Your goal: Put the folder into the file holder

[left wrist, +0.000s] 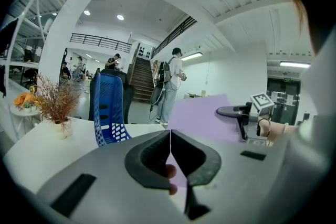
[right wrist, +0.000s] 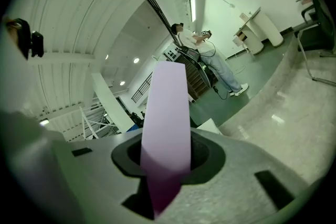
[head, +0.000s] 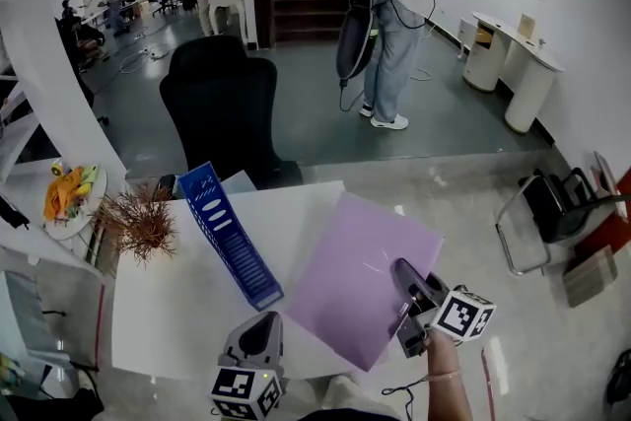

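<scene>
Fingers point(right wrist: 203, 159) of right gripper point(right wrist: 167, 162) on folder point(right wrist: 167, 107)

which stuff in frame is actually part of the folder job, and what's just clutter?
Job:
- purple folder, clamped in the right gripper
- blue file holder, on the white table
- left gripper, jaws together

Lying about:
- dried plant
- plate of fruit
- black office chair
- standing person with a backpack

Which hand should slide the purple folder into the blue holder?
Right. The right gripper is shut on the purple folder, right next to the blue file holder. The left gripper is shut and holds nothing.
</scene>
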`<state>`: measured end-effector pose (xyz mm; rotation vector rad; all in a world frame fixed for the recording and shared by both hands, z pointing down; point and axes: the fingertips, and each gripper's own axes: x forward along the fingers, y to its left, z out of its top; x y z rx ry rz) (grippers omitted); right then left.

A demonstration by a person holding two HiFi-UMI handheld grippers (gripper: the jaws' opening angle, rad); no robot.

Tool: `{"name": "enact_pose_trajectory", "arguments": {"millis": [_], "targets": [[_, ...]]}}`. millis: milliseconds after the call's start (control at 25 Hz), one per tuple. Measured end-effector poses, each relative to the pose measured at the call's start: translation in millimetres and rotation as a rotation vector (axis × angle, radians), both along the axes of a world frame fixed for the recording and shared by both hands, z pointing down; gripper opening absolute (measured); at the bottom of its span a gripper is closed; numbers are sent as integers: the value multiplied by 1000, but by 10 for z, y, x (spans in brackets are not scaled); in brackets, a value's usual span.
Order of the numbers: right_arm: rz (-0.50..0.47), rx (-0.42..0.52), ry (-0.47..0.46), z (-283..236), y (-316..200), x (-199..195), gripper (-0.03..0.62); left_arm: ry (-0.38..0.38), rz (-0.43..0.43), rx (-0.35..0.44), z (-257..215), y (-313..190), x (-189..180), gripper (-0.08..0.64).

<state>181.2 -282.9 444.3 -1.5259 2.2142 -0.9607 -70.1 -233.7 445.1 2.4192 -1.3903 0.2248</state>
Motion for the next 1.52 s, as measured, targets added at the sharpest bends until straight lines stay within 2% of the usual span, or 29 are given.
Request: {"name": "enact_pose_trajectory", "arguments": {"millis": [480, 760, 1040, 1240, 1520], "targets": [[27, 160, 79, -715, 32, -227, 118, 20, -12, 17, 118, -29, -263, 5], [35, 205, 106, -940, 18, -449, 117, 24, -25, 26, 85, -37, -456, 6], [10, 257, 190, -1136, -25, -746, 114, 29, -45, 26, 125, -63, -663, 6], [9, 295, 161, -1310, -6, -846, 114, 27, -51, 36, 199, -118, -801, 6], [52, 358, 183, -1497, -45, -1031, 114, 56, -15, 25, 205, -192, -864, 6]]}}
